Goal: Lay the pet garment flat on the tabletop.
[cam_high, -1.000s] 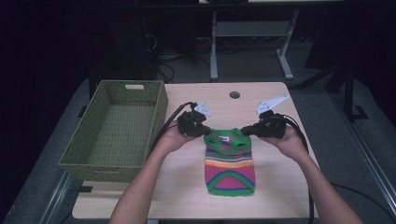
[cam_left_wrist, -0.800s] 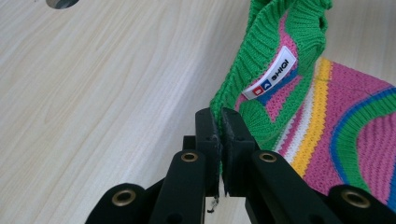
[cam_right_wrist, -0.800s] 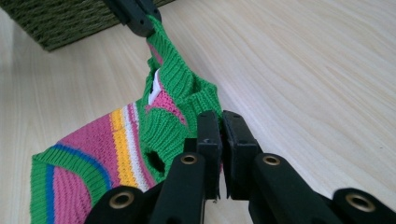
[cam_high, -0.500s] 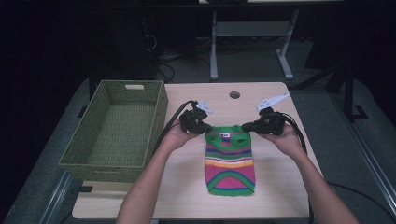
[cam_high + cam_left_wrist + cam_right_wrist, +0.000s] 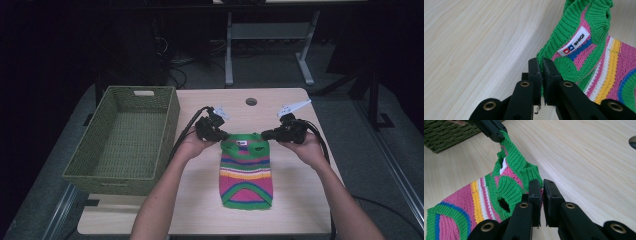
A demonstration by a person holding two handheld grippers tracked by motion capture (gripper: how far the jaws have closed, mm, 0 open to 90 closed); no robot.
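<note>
The left tool [image 5: 224,136] and right tool [image 5: 265,135] are each pinching the striped knit sweater's [image 5: 246,175] far green collar corners. It is lying flat mid-tabletop [image 5: 295,210], well right of the wicker basket [image 5: 125,140].

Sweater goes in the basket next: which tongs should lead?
Left, probably. The left tongs pinch the sweater corner nearest the basket; the right tongs hold the far corner.

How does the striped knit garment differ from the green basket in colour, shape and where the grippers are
The knit garment is striped in green, pink, yellow and blue; the basket is plain olive green. The garment lies flat and soft; the basket stands rigid with upright walls. The left gripper and right gripper pinch the garment's top corners; neither touches the basket. Both rest on the wooden table.
</note>
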